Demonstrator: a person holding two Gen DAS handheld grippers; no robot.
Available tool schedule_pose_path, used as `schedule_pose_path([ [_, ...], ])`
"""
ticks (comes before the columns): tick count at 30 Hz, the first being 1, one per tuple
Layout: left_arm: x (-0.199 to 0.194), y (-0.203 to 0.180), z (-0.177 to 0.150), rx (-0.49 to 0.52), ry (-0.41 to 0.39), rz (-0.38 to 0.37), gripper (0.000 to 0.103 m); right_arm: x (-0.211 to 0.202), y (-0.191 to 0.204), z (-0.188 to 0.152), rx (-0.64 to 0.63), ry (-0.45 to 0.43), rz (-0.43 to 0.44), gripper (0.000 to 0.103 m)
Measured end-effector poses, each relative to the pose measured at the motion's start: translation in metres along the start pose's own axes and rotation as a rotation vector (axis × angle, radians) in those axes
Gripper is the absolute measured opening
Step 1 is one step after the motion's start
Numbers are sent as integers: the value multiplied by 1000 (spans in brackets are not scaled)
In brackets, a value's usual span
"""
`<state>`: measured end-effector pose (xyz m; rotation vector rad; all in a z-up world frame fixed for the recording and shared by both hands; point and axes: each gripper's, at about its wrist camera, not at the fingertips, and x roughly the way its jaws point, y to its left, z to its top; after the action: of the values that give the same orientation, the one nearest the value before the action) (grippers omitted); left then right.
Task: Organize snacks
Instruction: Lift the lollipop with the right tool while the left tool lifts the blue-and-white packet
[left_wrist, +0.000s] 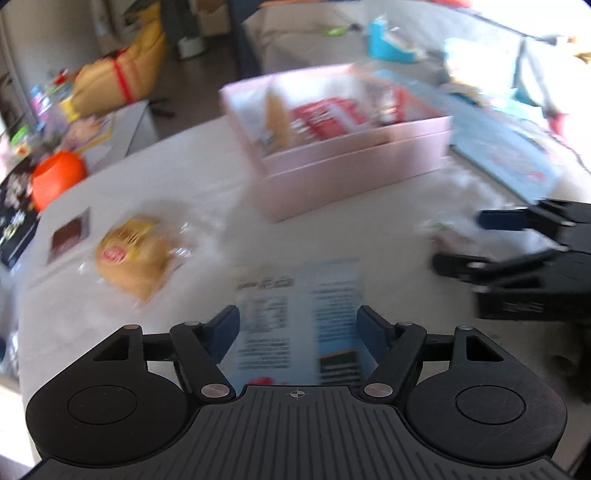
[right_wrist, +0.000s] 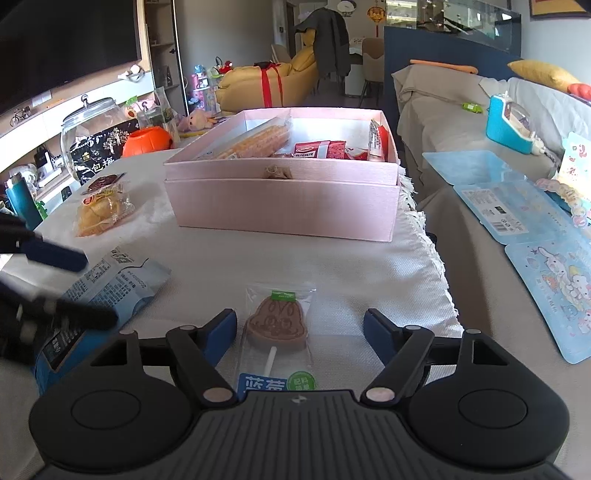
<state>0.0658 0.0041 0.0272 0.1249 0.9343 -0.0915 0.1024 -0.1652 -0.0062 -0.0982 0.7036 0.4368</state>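
Observation:
A blue snack packet (left_wrist: 299, 314) lies flat on the white cloth between the fingers of my left gripper (left_wrist: 299, 325), which is open and not pressing on it. In the right wrist view the same packet (right_wrist: 110, 291) shows at the left under the left gripper (right_wrist: 85, 284). A wrapped bell-shaped lollipop (right_wrist: 277, 325) lies between the fingers of my right gripper (right_wrist: 301, 325), nearer its left finger; that gripper is open. The right gripper (left_wrist: 469, 240) also shows at the right edge of the left wrist view. A pink box (right_wrist: 280, 206) holding several snacks stands beyond. A bagged bread roll (right_wrist: 101, 210) lies left of it.
A small dark snack packet (right_wrist: 103, 182) lies behind the bread. An orange pumpkin pot (right_wrist: 147, 142), a glass jar (right_wrist: 92, 125) and a black bag crowd the far left. The cloth's fringed edge (right_wrist: 439, 258) runs on the right, and blue sticker sheets (right_wrist: 517, 206) lie on the sofa beyond.

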Motion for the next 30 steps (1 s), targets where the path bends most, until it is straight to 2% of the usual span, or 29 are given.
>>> schedule_pose_path([
  [6, 32, 14, 10, -49, 21, 9, 92, 1, 2, 0, -10, 3, -1, 80],
  [8, 35, 22, 10, -89, 18, -22, 92, 1, 2, 0, -10, 3, -2, 80],
  [13, 30, 33, 3, -109, -23, -81, 90, 1, 2, -1, -9, -1, -5, 80],
  [15, 25, 38, 2, -156, -38, -117, 90, 1, 3, -1, -14, -5, -18, 70],
  [17, 10, 39, 2, -185, -92, -163, 90, -3, 7, -1, -36, -8, -23, 37],
  [21, -33, 29, 5, -125, -236, -141, 90, -20, 8, 2, -32, -4, 28, 36],
  [25, -70, 21, 6, -100, -325, -152, 89, -45, 11, 13, -63, -73, 1, 36],
  [26, -78, 19, 6, -98, -347, -158, 85, -52, 11, 17, -63, -90, 4, 36],
  [30, -106, 13, 13, -80, -431, -171, 82, -78, 10, 37, -60, -172, 3, 36],
])
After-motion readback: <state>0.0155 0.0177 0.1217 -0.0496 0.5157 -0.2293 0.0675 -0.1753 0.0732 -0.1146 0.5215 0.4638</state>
